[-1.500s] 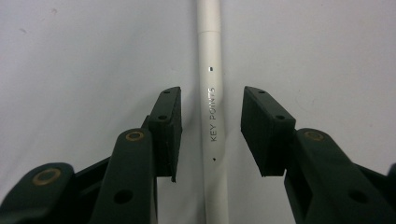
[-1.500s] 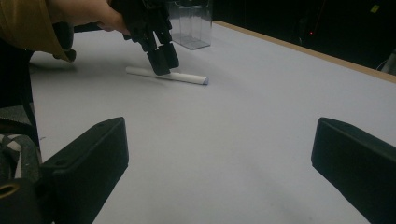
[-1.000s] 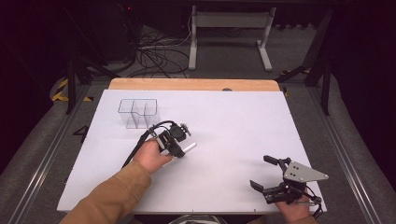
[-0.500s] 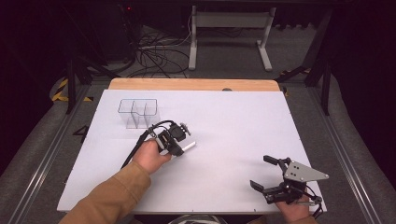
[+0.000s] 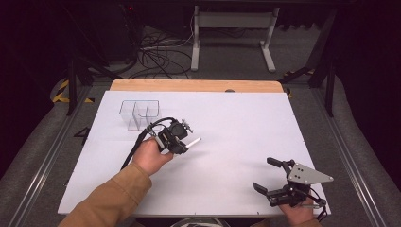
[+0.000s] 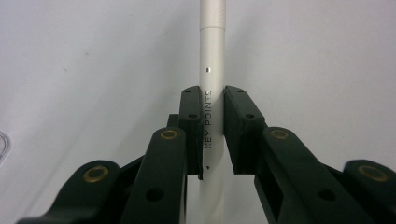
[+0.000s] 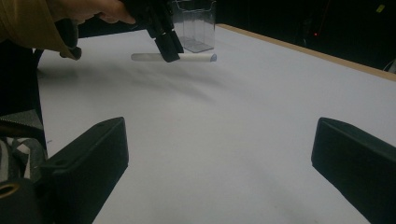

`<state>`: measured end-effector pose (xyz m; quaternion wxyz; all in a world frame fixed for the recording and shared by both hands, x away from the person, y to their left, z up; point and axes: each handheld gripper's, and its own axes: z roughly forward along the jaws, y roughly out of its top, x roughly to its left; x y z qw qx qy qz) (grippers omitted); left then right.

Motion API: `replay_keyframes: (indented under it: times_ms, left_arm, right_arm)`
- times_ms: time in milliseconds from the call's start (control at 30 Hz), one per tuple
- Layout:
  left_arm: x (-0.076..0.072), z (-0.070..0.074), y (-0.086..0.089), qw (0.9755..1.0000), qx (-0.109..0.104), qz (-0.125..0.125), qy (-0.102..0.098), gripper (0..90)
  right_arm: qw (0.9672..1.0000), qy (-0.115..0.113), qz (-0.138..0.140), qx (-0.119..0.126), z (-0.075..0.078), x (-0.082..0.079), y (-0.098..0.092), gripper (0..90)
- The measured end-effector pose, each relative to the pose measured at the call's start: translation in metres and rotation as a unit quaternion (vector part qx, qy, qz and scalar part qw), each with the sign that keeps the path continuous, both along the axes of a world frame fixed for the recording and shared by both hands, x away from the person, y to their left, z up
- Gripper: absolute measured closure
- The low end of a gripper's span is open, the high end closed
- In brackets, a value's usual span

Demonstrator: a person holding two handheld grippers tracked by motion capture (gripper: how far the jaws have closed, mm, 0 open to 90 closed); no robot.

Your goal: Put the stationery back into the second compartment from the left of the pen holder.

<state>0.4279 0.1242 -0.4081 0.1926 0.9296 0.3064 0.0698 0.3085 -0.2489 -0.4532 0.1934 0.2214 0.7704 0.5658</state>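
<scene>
White pen gripped by the left tongs, right tongs idle.
High view: clear three-part holder (image 5: 139,113) looks empty on the white table (image 5: 236,123); left gripper (image 5: 182,142) holds the pen (image 5: 193,141), unmoved since before, right gripper (image 5: 269,177) low right.
Left gripper view: jaws clamp the pen (image 6: 211,93), printed "KEY POINTS".
Right gripper view: jaws wide apart, holding nothing; the pen (image 7: 196,57) lies level just before the holder (image 7: 195,23).

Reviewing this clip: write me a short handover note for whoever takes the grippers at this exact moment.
Left gripper: jaws shut on the white pen, gripping mid-barrel, low over the table.
Right gripper: jaws open, holding nothing, near the table's front right corner.
Clear three-compartment organizer stands just beyond the left gripper; it looks to hold nothing.
Done: pen grasped.
Left: probably stand the pen in a compartment, then release.
</scene>
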Motion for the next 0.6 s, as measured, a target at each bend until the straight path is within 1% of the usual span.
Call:
replay_keyframes:
  times_ms: [100, 267, 333, 400, 467, 500, 533, 567, 600]
  left_arm:
    - [0.000, 0.002, 0.001, 1.0000, -0.001, -0.001, -0.003, 78.3]
    - [-0.001, 0.006, 0.003, 0.9999, -0.010, 0.000, -0.010, 78.3]
    - [-0.001, 0.009, 0.006, 0.9997, -0.021, 0.001, -0.016, 78.3]
    - [-0.002, 0.011, 0.007, 0.9996, -0.023, 0.001, -0.019, 78.3]
    - [-0.002, 0.014, 0.009, 0.9990, -0.035, 0.001, -0.028, 78.3]
    - [-0.002, 0.018, 0.012, 0.9983, -0.048, 0.002, -0.034, 78.3]
    - [-0.002, 0.020, 0.014, 0.9978, -0.053, 0.001, -0.039, 78.3]
    - [-0.002, 0.020, 0.014, 0.9978, -0.053, 0.001, -0.039, 78.3]
    - [-0.003, 0.021, 0.015, 0.9971, -0.061, 0.004, -0.044, 78.3]
  right_arm:
    - [1.0000, 0.000, 0.000, 0.000, 0.000, 0.000, 0.000, 4.3]
    - [1.0000, -0.001, 0.000, 0.000, 0.000, 0.000, 0.000, 4.3]
    - [1.0000, 0.000, 0.000, 0.000, 0.000, 0.000, 0.000, 4.3]
    - [1.0000, 0.000, 0.000, -0.001, 0.000, 0.000, 0.000, 4.3]
    - [1.0000, 0.000, 0.000, -0.001, 0.000, 0.000, 0.000, 4.3]
    - [1.0000, 0.000, 0.000, -0.001, 0.000, 0.000, 0.000, 4.3]
    - [1.0000, 0.001, 0.000, 0.000, 0.000, 0.000, 0.000, 4.3]
    - [1.0000, 0.000, -0.001, -0.001, 0.000, 0.000, 0.000, 4.3]
    - [1.0000, 0.000, 0.000, -0.001, 0.000, 0.000, 0.000, 4.3]
